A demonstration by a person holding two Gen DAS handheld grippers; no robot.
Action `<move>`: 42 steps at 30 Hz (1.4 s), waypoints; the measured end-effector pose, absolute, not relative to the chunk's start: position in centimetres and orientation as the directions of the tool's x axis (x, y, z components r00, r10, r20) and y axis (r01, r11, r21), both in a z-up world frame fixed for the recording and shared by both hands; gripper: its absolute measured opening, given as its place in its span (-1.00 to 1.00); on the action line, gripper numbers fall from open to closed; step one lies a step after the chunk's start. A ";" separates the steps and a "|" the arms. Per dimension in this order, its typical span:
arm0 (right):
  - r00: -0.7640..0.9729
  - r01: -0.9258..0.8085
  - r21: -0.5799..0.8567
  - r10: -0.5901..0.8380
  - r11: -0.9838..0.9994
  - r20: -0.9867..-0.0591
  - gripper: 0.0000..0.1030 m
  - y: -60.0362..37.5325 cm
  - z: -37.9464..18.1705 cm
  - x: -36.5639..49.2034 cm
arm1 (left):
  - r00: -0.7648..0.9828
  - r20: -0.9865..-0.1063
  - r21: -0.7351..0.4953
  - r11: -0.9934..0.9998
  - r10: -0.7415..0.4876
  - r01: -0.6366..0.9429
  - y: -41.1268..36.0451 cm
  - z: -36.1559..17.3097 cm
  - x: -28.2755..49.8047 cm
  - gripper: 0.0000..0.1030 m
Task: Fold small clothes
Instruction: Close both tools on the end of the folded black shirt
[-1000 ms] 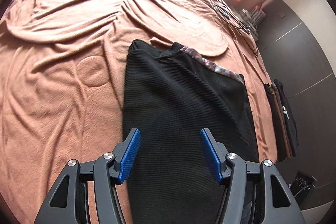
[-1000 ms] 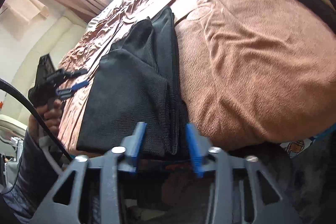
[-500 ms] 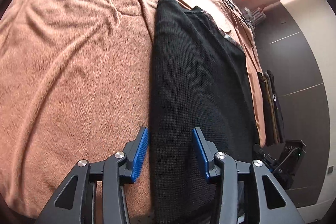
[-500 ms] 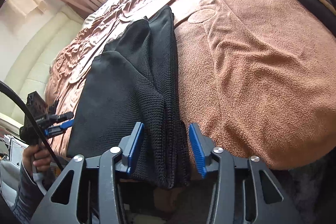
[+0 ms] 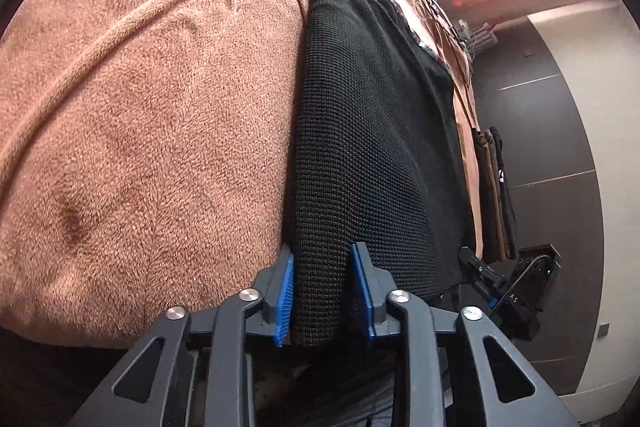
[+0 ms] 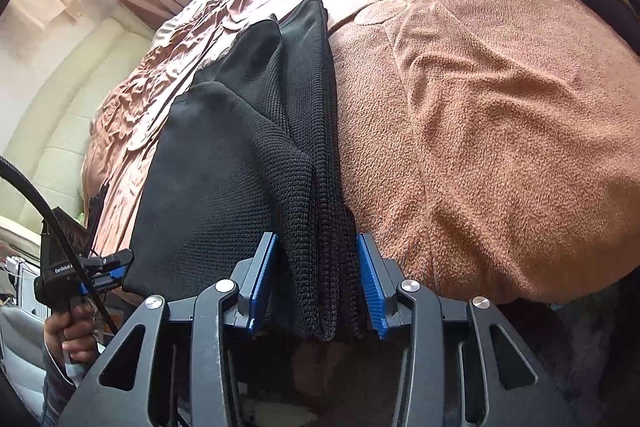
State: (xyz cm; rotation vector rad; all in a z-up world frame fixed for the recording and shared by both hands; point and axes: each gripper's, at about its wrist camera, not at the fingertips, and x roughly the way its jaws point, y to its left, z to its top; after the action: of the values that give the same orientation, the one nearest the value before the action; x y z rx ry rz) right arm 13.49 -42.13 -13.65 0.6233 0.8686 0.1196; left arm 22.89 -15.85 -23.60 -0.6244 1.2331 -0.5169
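Brown blanket (image 5: 160,115), black knit garment (image 5: 372,131), folded clothes stack (image 5: 496,187) beside

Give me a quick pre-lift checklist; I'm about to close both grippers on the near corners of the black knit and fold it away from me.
1. Left gripper straddles the black knit top's corner: ok.
2. Right gripper straddles the bunched edge: ok.
3. Jaws closed on fabric: not ok, gaps show on both.
4. Side fold lies flat: not ok, layers ridge up.
5. Brown blanket caught by the jaws: cannot tell.
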 end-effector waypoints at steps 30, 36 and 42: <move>0.609 0.094 0.613 0.442 0.784 -0.659 0.10 -40.9 -13.5 15.4 | 0.268 -0.732 -0.648 0.762 -0.627 0.013 -11.7 -21.4 23.8 -0.56; 0.603 0.082 0.640 0.473 0.764 -0.642 0.10 -41.4 -13.7 17.0 | 0.279 -0.727 -0.658 0.753 -0.627 -0.022 -10.9 -22.2 26.0 -0.52; 0.590 0.071 0.659 0.501 0.749 -0.633 0.10 -41.3 -14.4 20.4 | 0.268 -0.720 -0.670 0.742 -0.640 -0.027 -10.9 -22.7 28.5 -0.52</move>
State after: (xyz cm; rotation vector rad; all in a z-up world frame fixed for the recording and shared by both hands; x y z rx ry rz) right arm 20.40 -41.30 -14.41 0.6995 0.9211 0.2756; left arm 28.47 -10.88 -22.70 -0.6431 1.2467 -0.4542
